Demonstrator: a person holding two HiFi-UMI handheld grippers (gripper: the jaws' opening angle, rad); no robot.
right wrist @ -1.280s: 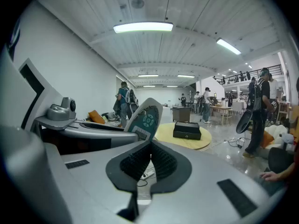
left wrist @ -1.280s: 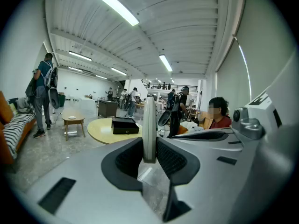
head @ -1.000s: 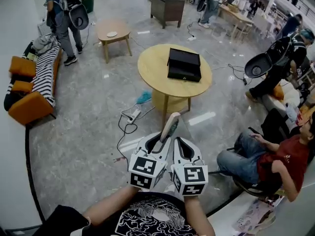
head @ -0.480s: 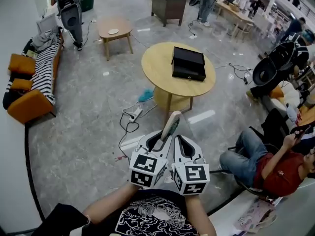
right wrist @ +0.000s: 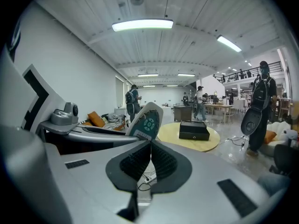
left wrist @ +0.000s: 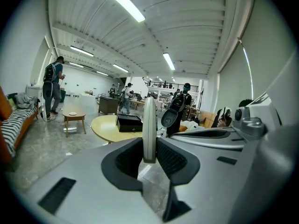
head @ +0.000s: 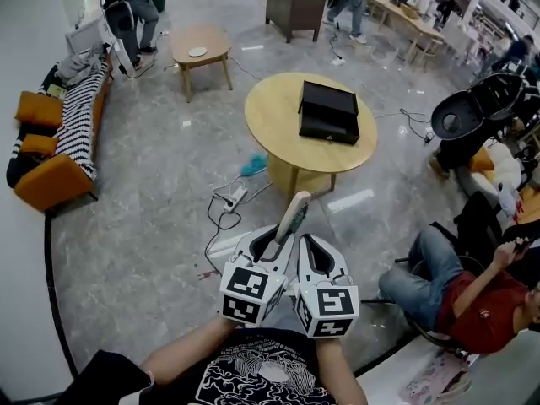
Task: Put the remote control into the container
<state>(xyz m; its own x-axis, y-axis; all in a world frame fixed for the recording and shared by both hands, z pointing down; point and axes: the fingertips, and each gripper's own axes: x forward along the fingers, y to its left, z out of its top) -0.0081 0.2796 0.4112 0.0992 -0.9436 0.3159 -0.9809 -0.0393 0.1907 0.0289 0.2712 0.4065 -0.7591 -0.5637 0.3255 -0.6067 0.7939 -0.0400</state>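
Observation:
A slim grey-white remote control (head: 293, 216) stands up out of my left gripper (head: 283, 240), which is shut on its lower end. The left gripper view shows it edge-on (left wrist: 149, 125); the right gripper view shows its button face (right wrist: 146, 121). My right gripper (head: 306, 243) is close beside the left, jaws shut on nothing (right wrist: 150, 160). Both are held near my body, above the floor. The container, a black open box (head: 328, 111), lies on a round yellow table (head: 274, 121) ahead, well apart from the grippers. The box also shows in both gripper views (left wrist: 129, 123) (right wrist: 194, 130).
A power strip with cables (head: 229, 197) lies on the floor between me and the table. A seated person in a red shirt (head: 472, 306) is at the right. A small wooden table (head: 201, 49), a striped sofa with orange cushions (head: 51, 142) and a dark cabinet (head: 295, 7) stand farther off.
Both grippers keep the same pose with the remote held. The round table has drifted slightly right in the head view. People in the background have moved.

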